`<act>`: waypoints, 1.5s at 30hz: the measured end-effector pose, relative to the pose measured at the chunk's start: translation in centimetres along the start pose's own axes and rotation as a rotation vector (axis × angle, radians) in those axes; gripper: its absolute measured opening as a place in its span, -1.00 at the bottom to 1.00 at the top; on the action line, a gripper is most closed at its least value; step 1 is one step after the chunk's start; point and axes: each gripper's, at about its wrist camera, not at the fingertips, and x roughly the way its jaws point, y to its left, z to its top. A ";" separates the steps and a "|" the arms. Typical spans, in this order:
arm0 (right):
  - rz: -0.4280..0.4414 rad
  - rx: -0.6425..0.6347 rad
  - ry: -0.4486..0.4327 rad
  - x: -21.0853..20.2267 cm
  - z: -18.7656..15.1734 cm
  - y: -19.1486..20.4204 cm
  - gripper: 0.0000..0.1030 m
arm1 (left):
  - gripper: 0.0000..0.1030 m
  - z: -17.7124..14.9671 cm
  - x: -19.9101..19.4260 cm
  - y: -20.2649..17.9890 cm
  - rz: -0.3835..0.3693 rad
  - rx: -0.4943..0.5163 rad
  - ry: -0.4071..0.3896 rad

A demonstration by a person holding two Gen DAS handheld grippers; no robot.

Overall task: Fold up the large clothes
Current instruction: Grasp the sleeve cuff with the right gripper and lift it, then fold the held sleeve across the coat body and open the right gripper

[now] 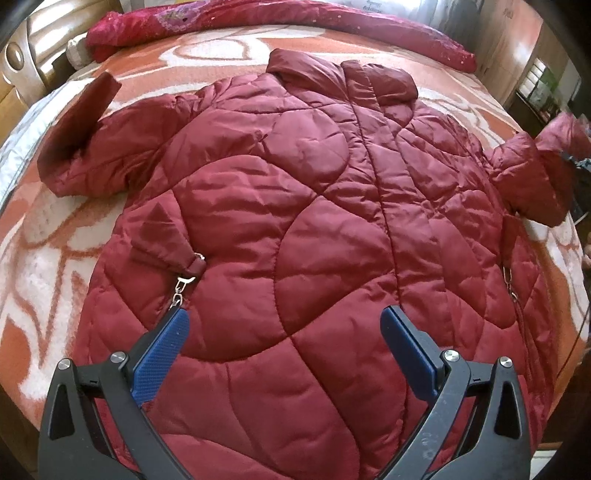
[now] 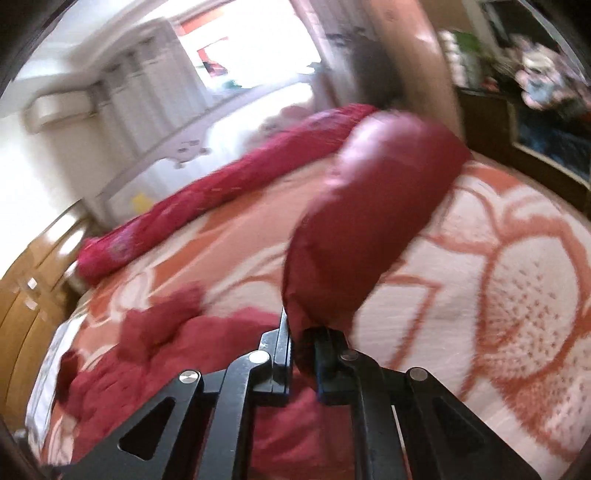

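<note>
A dark red quilted jacket [image 1: 314,206] lies spread flat on the bed, collar at the far side, hem toward me. My left gripper [image 1: 284,332] is open and empty, hovering over the lower part of the jacket, blue pads wide apart. The left sleeve [image 1: 81,136] lies out to the left. The right sleeve [image 1: 546,158] is lifted at the right edge. In the right wrist view, my right gripper [image 2: 303,347] is shut on that sleeve [image 2: 369,221], which stands up from the jaws. The rest of the jacket [image 2: 155,354] shows blurred below left.
The bed carries an orange and white flowered blanket [image 1: 55,266], also in the right wrist view [image 2: 517,295]. A rolled pink-red quilt [image 1: 221,22] lies along the far side of the bed. Wooden furniture [image 1: 22,74] stands left; a cabinet [image 2: 535,129] stands right.
</note>
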 end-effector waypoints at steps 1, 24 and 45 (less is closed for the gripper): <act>0.029 -0.039 0.000 -0.4 0.0 1.9 -0.84 | 1.00 0.0 0.0 0.2 -0.005 -0.008 0.002; 0.363 -0.513 0.383 9.1 -15.0 28.2 -0.79 | 1.00 3.6 -0.5 9.5 -0.286 -0.237 -0.037; 0.391 -0.519 0.519 6.9 -17.5 26.6 -0.40 | -0.68 10.8 3.8 8.5 -0.415 -0.088 -0.013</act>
